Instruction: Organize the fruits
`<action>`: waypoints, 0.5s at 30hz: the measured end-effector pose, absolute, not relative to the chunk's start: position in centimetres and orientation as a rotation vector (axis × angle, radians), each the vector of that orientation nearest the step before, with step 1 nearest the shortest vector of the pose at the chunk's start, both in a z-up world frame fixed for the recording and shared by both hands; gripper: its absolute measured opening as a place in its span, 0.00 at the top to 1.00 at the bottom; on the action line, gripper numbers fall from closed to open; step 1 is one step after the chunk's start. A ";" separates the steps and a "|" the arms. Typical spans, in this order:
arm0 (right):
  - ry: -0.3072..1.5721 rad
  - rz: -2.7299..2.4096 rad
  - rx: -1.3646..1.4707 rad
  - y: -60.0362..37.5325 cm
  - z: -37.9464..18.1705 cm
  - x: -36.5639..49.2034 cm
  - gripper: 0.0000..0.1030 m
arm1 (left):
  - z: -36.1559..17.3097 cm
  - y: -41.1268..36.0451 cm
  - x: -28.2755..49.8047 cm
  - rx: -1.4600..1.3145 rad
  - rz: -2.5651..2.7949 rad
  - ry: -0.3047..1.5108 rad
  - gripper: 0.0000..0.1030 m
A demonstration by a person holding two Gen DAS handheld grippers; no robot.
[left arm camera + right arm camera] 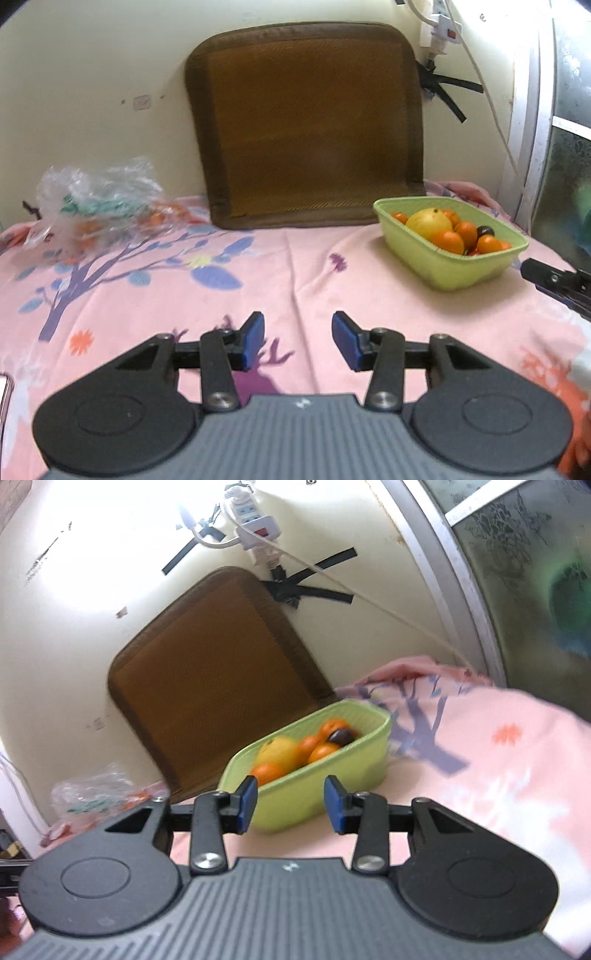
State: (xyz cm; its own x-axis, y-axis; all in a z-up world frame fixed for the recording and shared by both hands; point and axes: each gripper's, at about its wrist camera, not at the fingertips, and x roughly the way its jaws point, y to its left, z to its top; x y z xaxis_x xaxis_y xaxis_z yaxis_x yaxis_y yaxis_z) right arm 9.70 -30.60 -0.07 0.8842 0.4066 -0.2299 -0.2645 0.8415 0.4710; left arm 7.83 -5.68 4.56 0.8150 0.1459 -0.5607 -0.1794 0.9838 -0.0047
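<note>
A light green basket [443, 271] stands on the pink bedsheet at the right. It holds a big yellow fruit [429, 221], several small oranges [448, 240] and a dark plum [485, 231]. My left gripper [298, 339] hovers open over the sheet, left of and nearer than the basket, with nothing between its blue pads. A finger of the right gripper [546, 277] shows just right of the basket. In the right wrist view, the right gripper [290, 805] is open and empty, facing the basket [358, 760], the yellow fruit [280, 751] and the plum [341, 736].
A crumpled clear plastic bag [96, 199] with orange fruit inside lies at the back left; it also shows in the right wrist view [92, 790]. A brown cushion [306, 125] leans on the wall behind. A window frame [532, 147] and a power strip cable [491, 99] are at the right.
</note>
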 end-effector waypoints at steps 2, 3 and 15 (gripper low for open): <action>0.343 0.373 0.446 -29.8 -0.3 8.7 0.58 | 4.0 -5.4 7.3 -0.056 0.184 0.597 0.57; 0.351 0.379 0.444 -29.4 -0.5 8.3 0.58 | 3.7 -5.3 7.1 -0.054 0.191 0.596 0.54; 0.412 0.398 0.406 -27.7 -1.2 7.0 0.50 | 0.8 -5.2 6.2 0.023 0.259 0.562 0.45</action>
